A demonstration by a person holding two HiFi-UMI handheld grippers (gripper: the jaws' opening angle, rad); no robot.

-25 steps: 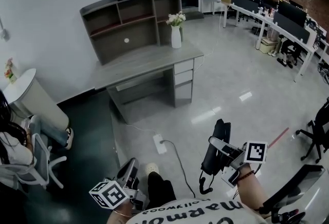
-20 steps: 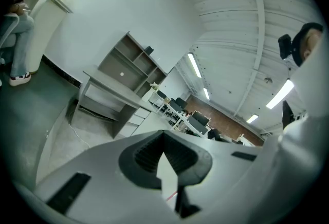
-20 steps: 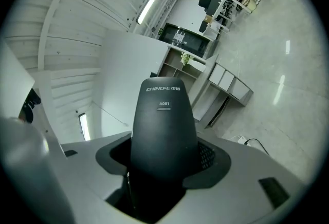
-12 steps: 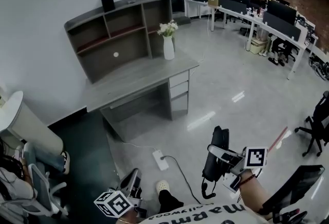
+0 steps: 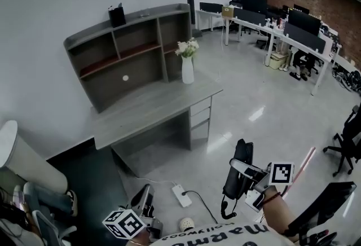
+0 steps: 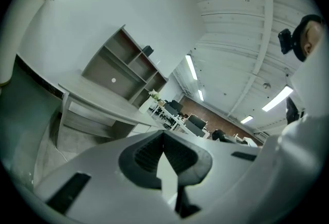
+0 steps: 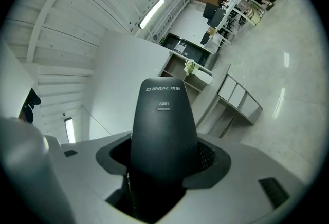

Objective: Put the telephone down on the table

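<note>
The telephone is a black handset, standing upright between the jaws of my right gripper, which is shut on it. A short cord dangles below it. In the right gripper view the telephone fills the space between the jaws and hides the fingertips of the right gripper. The grey table stands well ahead, beyond bare floor. My left gripper hangs low at the bottom left. In its own view the left gripper has its pads meeting with nothing held.
A shelf unit and a white vase of flowers stand on the table. A power strip with cable lies on the floor ahead. Office chairs stand right, rows of desks behind, a white round table left.
The head view has swung left and drawn nearer the table, so the seated person at left has mostly slid out of view. Both grippers keep their places; the telephone stays gripped.
</note>
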